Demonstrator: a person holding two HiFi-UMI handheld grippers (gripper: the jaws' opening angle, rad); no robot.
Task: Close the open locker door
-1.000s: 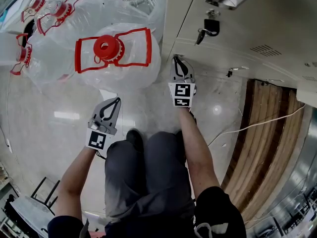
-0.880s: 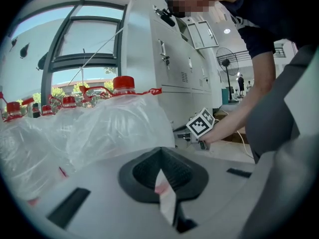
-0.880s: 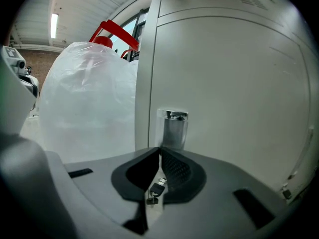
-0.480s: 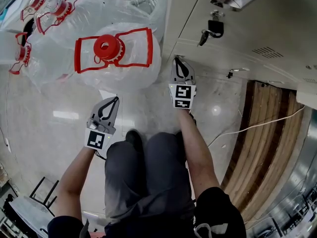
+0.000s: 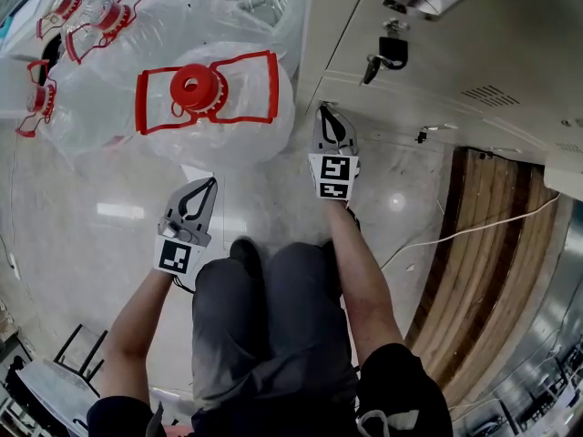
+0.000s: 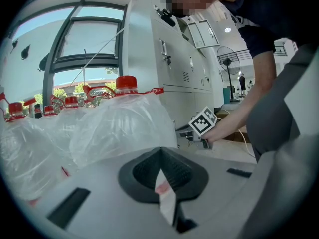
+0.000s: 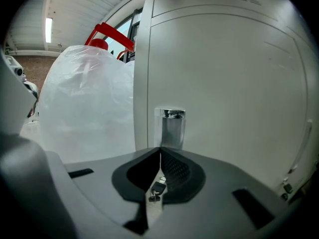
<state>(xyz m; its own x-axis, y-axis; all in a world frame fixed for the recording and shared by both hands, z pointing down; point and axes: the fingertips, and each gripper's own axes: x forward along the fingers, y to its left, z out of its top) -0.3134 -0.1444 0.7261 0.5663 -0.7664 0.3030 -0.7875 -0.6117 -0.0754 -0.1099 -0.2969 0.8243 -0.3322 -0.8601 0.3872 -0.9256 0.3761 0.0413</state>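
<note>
A: To the left of your left gripper the big clear water jugs are crowding the floor. That gripper's fingers are sitting pressed together on nothing, and the hand is hanging idle.

B: Agreed, that hand is doing no work. Your right gripper is the one pointing at the locker door. Its fingers are lying closed and empty too, with the chrome pull standing just ahead of the tips and slightly to their right.

A: The door is spreading out to the right of the tips. It's looking nearly level with the frame left of them, but whether it's latching I can't tell.

B: I'm judging it as thin painted steel: stiff, light on its hinges and slick under the pads. You're not needing a grip here. I'm suggesting pushing with the closed tips on the flat panel beside the pull, since that edge seems to be the one swinging freest. Pinching the pull is looking riskier, being smooth and polished.
</note>
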